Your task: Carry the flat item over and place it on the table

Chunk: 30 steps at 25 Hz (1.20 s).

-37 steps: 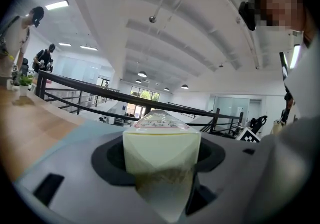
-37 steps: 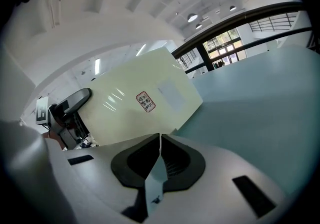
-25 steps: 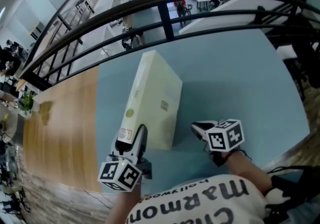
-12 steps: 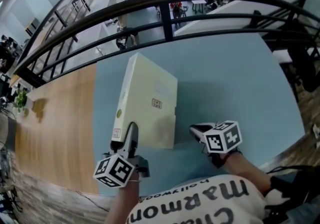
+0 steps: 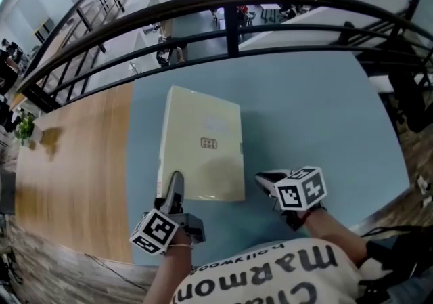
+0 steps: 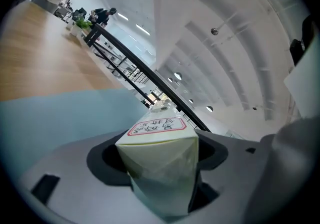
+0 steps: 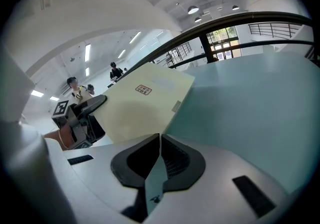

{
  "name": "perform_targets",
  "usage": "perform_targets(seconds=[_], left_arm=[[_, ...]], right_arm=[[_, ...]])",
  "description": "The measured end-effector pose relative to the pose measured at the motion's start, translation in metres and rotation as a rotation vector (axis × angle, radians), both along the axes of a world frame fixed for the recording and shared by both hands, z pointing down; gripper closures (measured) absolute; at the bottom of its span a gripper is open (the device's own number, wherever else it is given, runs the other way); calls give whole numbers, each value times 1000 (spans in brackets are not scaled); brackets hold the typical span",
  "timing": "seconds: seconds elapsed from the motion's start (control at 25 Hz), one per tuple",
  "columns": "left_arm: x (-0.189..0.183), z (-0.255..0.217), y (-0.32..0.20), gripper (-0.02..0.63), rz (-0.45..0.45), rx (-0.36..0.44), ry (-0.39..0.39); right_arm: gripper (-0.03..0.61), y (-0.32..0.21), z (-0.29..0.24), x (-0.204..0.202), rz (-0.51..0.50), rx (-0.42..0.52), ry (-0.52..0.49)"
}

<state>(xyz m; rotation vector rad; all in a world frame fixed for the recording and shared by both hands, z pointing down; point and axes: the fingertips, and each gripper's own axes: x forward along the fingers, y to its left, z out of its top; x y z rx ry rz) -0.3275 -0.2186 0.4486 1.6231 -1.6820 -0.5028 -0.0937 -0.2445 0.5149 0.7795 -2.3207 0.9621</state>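
The left gripper [image 5: 174,186] has the near left corner of the flat cream box [image 5: 203,140] between its jaws. The jaws have just been opening and stand wide. In the left gripper view the box's spine, with its red-bordered label [image 6: 157,127], fills most of the gap, but the pads no longer seem to bite on it. The right gripper [image 5: 265,179] is closed on nothing, its jaws together, and it hangs just beside the box's near right corner without touching it.

The box lies flat on the blue-grey table [image 5: 311,113] with its broad face up and its long sides running away from the person. All four of its edges are inside the tabletop, and the wooden surface [image 5: 74,160] begins a little to the box's left.

The step in hand looks like the release. To do it well, the person should open the left jaws fully before moving, so that neither pad drags the spine. The gripper should then draw straight back along the box's length, toward the person. Lifting or twisting would tip the near left corner up or swing the box toward the wood. The right gripper is best kept where it is, off the box's near edge. From there it could press the near right corner down if the box starts to slide.
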Motion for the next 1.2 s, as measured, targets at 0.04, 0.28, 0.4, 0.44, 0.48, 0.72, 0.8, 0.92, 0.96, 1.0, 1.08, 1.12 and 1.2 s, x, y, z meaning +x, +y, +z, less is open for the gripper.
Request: perform_targets(seconds=[0.04, 0.28, 0.4, 0.44, 0.48, 0.72, 0.8, 0.92, 0.96, 1.0, 1.08, 1.12, 1.2], left_arm=[[0, 5, 1, 278, -6, -11, 15], [-8, 34, 8, 259, -34, -71, 127], [-13, 41, 12, 254, -39, -87, 152], [-14, 42, 12, 253, -39, -91, 156], [-15, 43, 13, 252, -39, -95, 157], [-21, 51, 19, 238, -37, -125, 141], [-22, 55, 20, 236, -36, -134, 150], [-23, 63, 22, 234, -40, -145, 171], [-23, 65, 23, 233, -41, -150, 178], [-23, 68, 25, 232, -43, -156, 186], [-21, 73, 28, 230, -46, -169, 205], [-20, 74, 29, 229, -48, -173, 213], [-19, 74, 30, 228, -51, -176, 219]], right_arm=[[541, 1, 1, 0, -3, -2, 1], [541, 4, 6, -6, 9, -11, -1], [541, 7, 6, -12, 12, -13, -4], [541, 8, 6, -13, 13, -14, -7], [541, 10, 6, -14, 15, -16, -10], [541, 12, 5, -17, 22, -13, -5], [541, 12, 5, -18, 21, -9, -2], [541, 13, 7, -20, 20, -9, 0], [541, 14, 7, -21, 19, -8, 4], [541, 14, 7, -21, 18, -6, 7], [541, 15, 5, -20, 18, -3, 10], [541, 15, 4, -19, 18, -1, 10], [541, 16, 1, -18, 17, 3, 10]])
